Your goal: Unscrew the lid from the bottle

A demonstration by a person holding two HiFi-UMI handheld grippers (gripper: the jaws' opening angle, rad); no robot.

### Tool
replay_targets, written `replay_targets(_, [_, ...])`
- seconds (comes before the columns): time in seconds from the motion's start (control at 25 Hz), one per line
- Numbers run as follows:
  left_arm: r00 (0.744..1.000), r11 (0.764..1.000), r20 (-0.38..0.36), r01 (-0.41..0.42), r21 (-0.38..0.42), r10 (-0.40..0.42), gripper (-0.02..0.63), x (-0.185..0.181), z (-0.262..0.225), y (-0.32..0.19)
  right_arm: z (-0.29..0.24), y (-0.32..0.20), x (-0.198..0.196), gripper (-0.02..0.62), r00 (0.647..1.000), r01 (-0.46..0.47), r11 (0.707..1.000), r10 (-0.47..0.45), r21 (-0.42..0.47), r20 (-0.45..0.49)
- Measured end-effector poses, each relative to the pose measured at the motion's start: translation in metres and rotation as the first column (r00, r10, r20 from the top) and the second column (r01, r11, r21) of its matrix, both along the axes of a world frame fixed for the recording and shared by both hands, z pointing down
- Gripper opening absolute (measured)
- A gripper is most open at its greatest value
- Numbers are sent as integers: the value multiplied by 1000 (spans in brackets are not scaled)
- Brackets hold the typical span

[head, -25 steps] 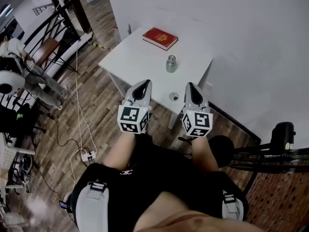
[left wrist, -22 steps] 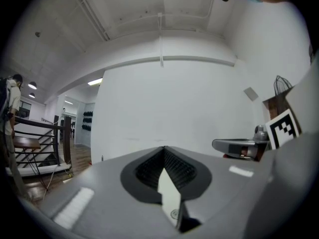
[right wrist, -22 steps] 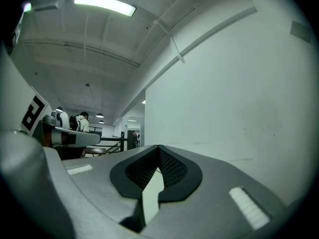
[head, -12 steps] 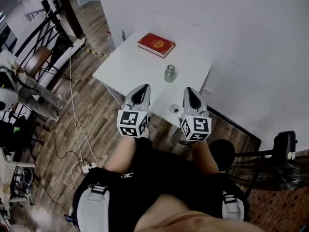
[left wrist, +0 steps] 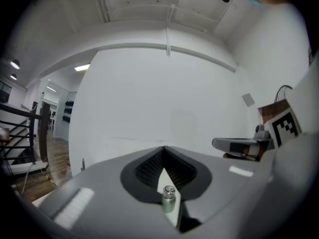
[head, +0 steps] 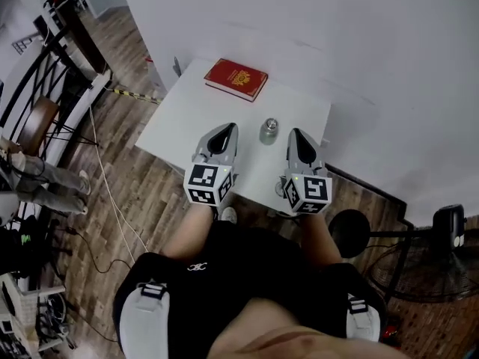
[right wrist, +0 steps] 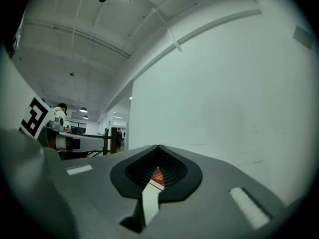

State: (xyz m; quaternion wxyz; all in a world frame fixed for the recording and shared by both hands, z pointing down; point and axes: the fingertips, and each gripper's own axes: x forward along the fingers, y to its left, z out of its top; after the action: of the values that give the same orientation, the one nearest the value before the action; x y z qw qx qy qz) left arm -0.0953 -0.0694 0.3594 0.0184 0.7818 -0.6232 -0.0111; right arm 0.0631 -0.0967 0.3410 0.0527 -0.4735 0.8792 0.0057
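Two hand-held grippers point forward side by side over the near part of a white table (head: 179,118), each carried by a person standing at its edge; both have their jaws pressed together, tip to tip, with nothing between them.

A small metal bottle (head: 269,132) stands upright on the table, its long axis vertical, its lid (head: 270,124) on top and screwed in place; from above it sits in the lane between the two tools, level with their tips and touching neither.

For the left gripper (head: 226,129) the bottle lies ahead and slightly to the right; its own view shows the bottle almost dead centre, just below the closed tips. For the right gripper (head: 297,132) the bottle lies to the left; its own view looks past it to a red book (head: 236,78) at the far side of the table.

By my reading the right gripper is a little nearer, though the left is better aimed; both must open before either can take the body or the lid.
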Motion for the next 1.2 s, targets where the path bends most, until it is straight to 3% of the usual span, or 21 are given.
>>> replay_targets(0.28, [994,992,-4,-112,-51,112,53,-39,22,-68,14,-59,-40,2,995,-99,994,98,-39,-30])
replay_targets(0.52, [974,969,-6,-227,-98,227,52,-57,43,-123,37,-96,-44,2,972,-233,969,229,-87,-59])
replay_targets(0.84, [942,929,-30,-334,-156,334,53,-41,68,-163,64,-116,-19,2,948,-318,938,311,-141,-71])
replay_targets(1.2, [930,910,-8,-362,-203,369,54,-37,91,-180,81,-138,-10,2,947,-321,933,312,-164,-77])
